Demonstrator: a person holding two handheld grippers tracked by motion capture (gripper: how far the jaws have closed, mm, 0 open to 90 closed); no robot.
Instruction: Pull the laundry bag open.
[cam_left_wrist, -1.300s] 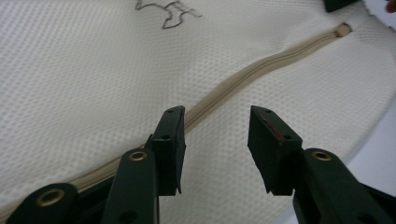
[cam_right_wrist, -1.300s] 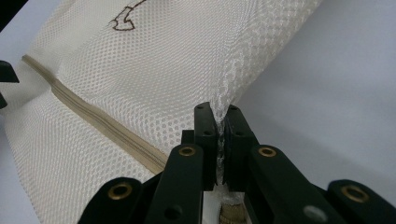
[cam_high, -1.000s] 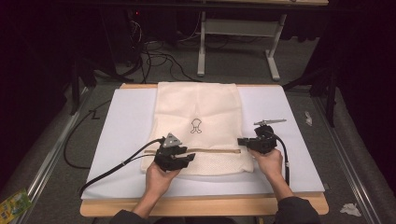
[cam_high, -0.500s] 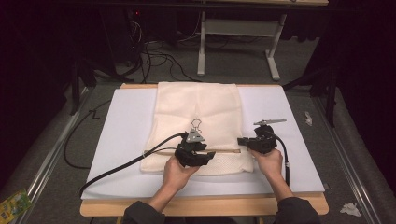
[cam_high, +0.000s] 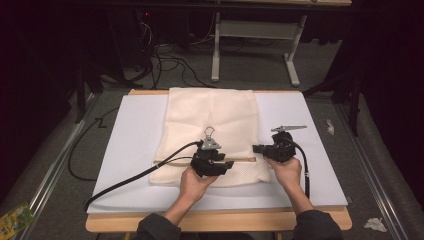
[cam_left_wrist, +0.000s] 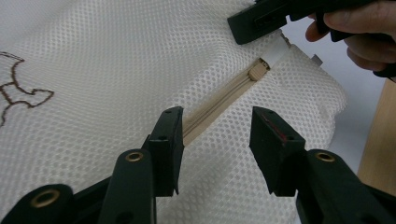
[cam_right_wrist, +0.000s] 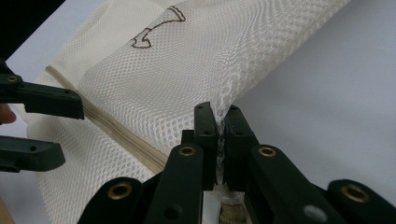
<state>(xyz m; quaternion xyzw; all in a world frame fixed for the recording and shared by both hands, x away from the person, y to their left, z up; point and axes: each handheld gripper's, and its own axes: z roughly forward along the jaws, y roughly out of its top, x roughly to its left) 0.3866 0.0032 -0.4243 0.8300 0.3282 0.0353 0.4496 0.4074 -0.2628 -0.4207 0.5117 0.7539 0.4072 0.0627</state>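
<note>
While the high view blurs it, right gripper (cam_right_wrist: 220, 128) pinches mesh bag (cam_right_wrist: 154, 79) — seemingly its edge.

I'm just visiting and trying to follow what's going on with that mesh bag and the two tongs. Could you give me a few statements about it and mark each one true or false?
1. The right tongs are shut on the mesh bag. True.
2. The left tongs are clamped on the zipper. False: their jaws stand open, one on each side of the zipper.
3. The bag lies on a white mat. True.
4. The bag is bright red. False: it is cream, with a small brown drawing on it.
5. A metal clip lies on the mat beyond the right tongs. True.
</note>
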